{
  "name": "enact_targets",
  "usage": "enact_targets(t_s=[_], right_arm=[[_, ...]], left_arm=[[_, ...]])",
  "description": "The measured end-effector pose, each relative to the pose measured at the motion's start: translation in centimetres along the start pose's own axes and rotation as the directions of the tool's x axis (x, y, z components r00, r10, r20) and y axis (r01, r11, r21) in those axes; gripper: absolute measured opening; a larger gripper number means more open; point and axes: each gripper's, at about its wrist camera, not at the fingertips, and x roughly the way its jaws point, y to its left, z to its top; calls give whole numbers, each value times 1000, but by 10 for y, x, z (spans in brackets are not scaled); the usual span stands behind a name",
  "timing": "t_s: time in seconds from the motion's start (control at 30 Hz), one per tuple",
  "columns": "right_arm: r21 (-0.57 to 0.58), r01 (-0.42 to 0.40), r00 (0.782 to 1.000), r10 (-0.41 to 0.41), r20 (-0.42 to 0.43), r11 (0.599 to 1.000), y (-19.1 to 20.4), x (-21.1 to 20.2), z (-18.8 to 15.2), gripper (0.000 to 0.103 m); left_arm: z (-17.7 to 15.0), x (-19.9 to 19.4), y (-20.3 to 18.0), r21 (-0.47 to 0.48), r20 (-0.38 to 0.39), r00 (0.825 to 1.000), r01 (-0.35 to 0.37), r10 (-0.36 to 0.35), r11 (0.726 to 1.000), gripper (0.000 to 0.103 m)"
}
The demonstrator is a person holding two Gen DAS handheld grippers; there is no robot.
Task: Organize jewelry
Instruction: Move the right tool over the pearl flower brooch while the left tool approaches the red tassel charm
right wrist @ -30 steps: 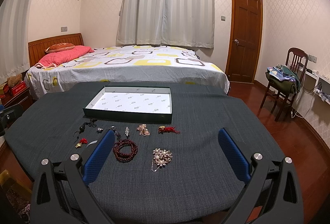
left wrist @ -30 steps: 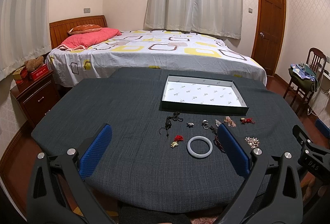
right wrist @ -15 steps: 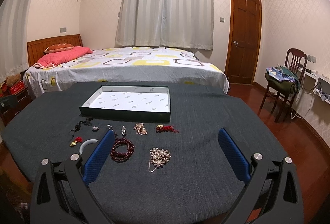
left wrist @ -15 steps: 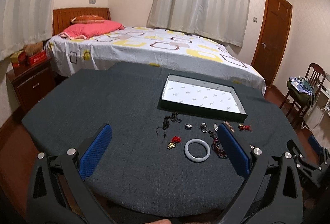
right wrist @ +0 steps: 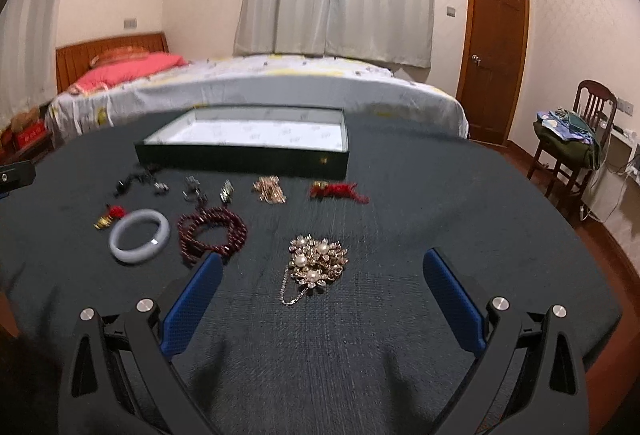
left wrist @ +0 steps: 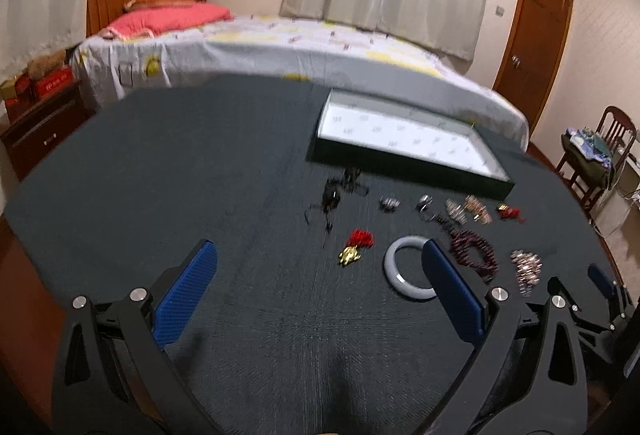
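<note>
both claws hang over the near edge of the dark-clothed table [right wrist: 440, 195], each spread wide with nothing between its blue pads. the right gripper [right wrist: 322, 299] frames the pearl brooch [right wrist: 316, 261], which lies flat near the table's middle, its thin chain trailing toward the near edge. the left gripper [left wrist: 320, 287] faces bare cloth; its right pad overlaps the pale bangle [left wrist: 408, 267] in that view, though whether it touches i cannot tell.

the open tray [right wrist: 240, 159] sits toward the far edge with its white floor showing nothing in it, so no piece looks sorted yet. between tray and grippers lie the loose pieces: a dark bead bracelet [right wrist: 212, 231] just beside the bangle, a red tasselled charm [right wrist: 336, 191], a gold clasp piece [right wrist: 270, 189], and small rings and clips too blurred to name.

the risks i would expect: the brooch is flat and lumpy, so the pads may skid off its rim or pinch the cloth with it. the chain could snag the weave and drag. a wide claw coming down off-centre may also sweep the bead bracelet sideways.
</note>
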Motion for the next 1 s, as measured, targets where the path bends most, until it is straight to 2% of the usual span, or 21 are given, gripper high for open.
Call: enact_targets(t_s=[0.2,0.4,0.77,0.8,0.83,0.87,1.0], right_arm=[[57,-11,997,16,-76,998,-5,30,5,98],[53,0,992,7,-126,999,-3,47,7,97],[25,8,982,-3,-190,1000,5,53,10,95],[12,7,981,-4,-193,1000,8,53,9,90],[7,9,980,-7,-201,1000,8,54,9,75],[8,7,977,-5,-212,1000,8,55,8,68],[32,-7,975,14,-222,999,4,56,9,67]], left_arm=[[-8,42,1,2,-82,996,-16,16,1000,100],[-9,63,0,33,-96,995,-36,39,999,100],[-12,81,3,15,-146,989,-26,28,1000,100],[-12,82,4,11,-148,989,-25,26,1000,100],[-12,83,4,8,-151,988,-24,25,1000,100],[-12,83,4,6,-153,988,-23,24,1000,100],[-13,85,4,8,-156,987,-20,21,1000,100]])
